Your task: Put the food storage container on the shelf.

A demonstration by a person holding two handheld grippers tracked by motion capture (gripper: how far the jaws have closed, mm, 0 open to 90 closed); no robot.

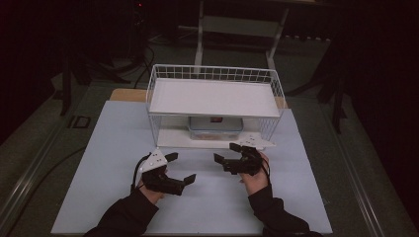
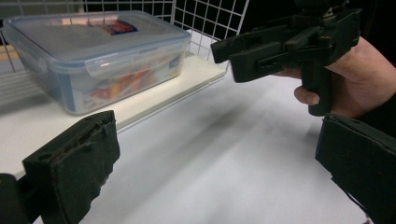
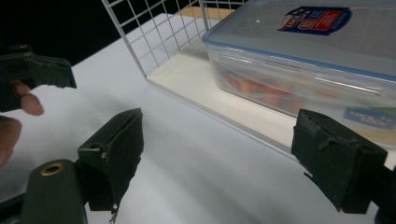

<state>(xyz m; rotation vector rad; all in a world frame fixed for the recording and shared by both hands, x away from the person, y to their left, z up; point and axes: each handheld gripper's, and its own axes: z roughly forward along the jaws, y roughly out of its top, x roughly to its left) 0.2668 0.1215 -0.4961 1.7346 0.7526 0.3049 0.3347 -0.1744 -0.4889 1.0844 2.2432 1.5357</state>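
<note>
The box [image 1: 215,126], a clear plastic food container with a snap lid and a red-and-blue label, sits on the bottom shelf of a white wire rack [image 1: 215,74], under the rack's upper shelf. Its long axis runs from 9 to 3 o'clock across the high view, parallel to the rack's open front.

From the right claw [image 1: 225,153] the box lies at about 12 o'clock, near; from the left claw [image 1: 182,168] it lies at roughly 1 o'clock and farther off. The right hand looks the nearer one, its claw just in front of the lower shelf's edge. Both claws are released, jaws spread wide with nothing between them, and they point toward each other across the gap. In the right gripper view the box [image 3: 322,60] stands just beyond the jaws, to the upper right; in the left gripper view the box [image 2: 93,56] is at upper left, with the right claw [image 2: 247,56] opposite.

The table [image 1: 123,148] is covered in pale blue-white sheet, bare in front of the rack. The room beyond is dark; a table frame stands at 12 o'clock.
</note>
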